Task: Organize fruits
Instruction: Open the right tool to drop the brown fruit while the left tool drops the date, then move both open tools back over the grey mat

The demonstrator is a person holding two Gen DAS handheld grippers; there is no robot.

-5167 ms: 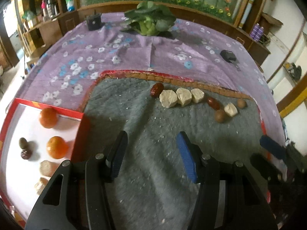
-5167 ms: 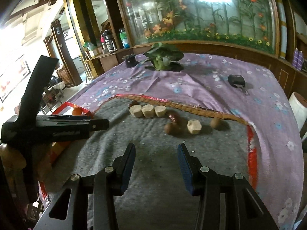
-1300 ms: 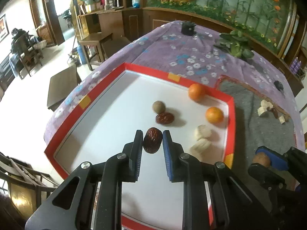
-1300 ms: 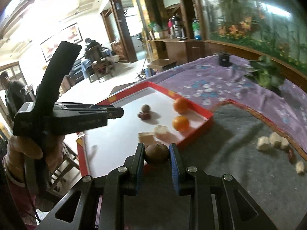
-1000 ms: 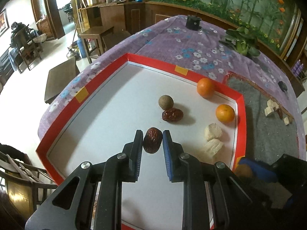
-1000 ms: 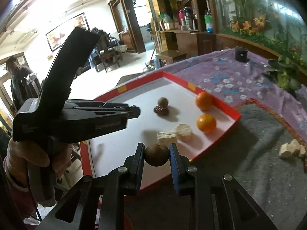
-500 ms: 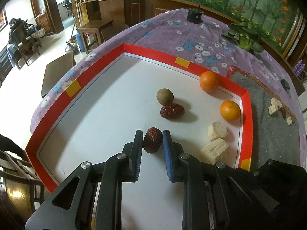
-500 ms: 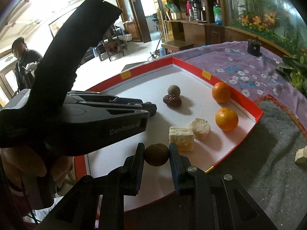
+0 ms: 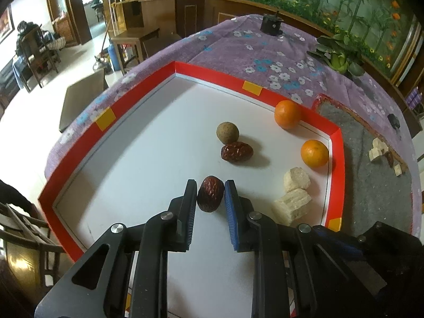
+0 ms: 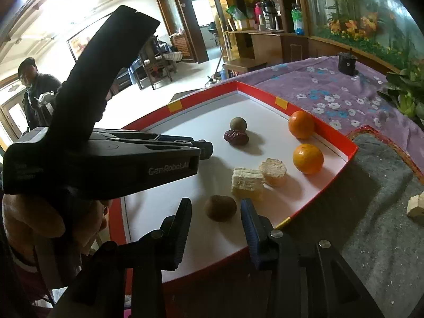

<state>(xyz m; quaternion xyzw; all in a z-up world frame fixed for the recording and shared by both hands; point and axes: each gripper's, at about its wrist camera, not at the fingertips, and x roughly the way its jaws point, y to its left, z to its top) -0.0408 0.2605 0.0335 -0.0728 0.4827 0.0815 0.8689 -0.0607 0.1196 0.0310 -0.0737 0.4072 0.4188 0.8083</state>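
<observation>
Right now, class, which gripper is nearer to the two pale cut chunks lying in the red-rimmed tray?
Right. The right gripper has its blue finger beside the nearer of the pale chunks; the left gripper, shut on a red date, is farther across the tray.

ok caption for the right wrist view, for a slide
Right gripper, jaws just opened, around a brown round fruit on the red-rimmed tray.

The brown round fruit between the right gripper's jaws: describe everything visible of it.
The brown round fruit is small, dull brown and rough-skinned, slightly flattened, whole. It rests on the white floor of the red-rimmed tray, near its front edge, just left of a pale cut chunk. The right gripper has just been opening; its jaws flank the fruit with gaps on both sides.
</observation>
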